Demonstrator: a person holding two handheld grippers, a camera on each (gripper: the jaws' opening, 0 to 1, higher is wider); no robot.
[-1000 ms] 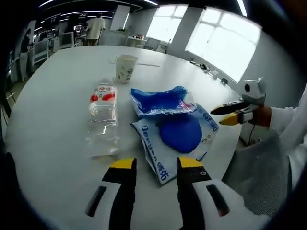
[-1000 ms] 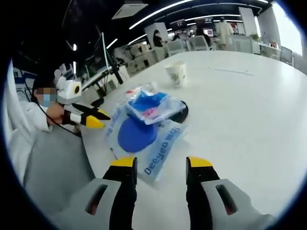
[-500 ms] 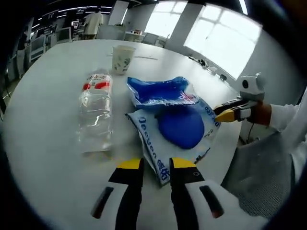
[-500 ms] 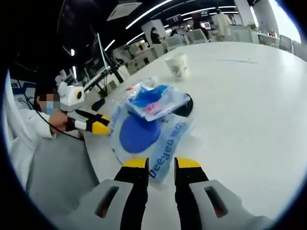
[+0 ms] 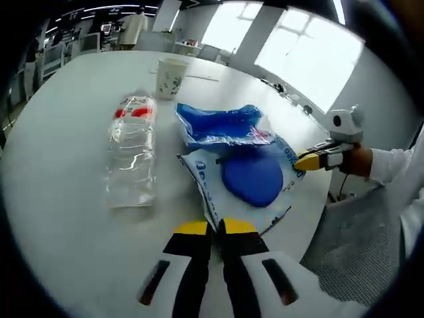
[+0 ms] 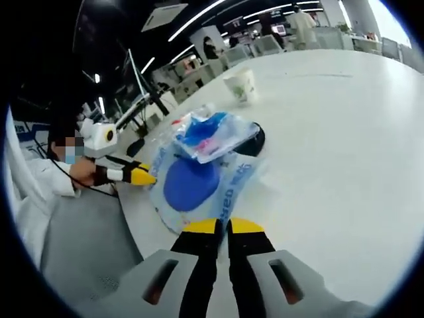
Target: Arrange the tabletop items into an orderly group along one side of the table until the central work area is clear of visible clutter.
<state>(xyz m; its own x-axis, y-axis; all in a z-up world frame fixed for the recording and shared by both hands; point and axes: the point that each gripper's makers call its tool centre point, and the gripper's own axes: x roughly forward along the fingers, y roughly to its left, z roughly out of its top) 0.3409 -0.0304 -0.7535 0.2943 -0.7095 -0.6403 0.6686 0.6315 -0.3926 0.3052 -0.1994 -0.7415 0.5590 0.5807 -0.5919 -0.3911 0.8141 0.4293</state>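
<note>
Now both our grippers have closed: left gripper (image 5: 216, 228) and right gripper (image 6: 222, 226) fingers clamp together on opposite edges of the printed bag (image 5: 246, 182). We judge it ready to drag sideways; bottle (image 5: 132, 159) and cup (image 5: 169, 77) remain on the surface (image 5: 59, 126).

blue letters on clear bag (image 6: 199, 185), partly hidden, unreadable

The right tongs (image 6: 221, 226), jaws nearly together, pinch the near edge of a clear printed bag (image 6: 199, 189) holding a blue round object on the white bench (image 6: 331, 146). A second blue-filled bag (image 6: 209, 134) lies on top. A paper cup (image 6: 241, 86) stands beyond. The left tongs (image 6: 140, 175) appear to touch the bag's far side.
</note>
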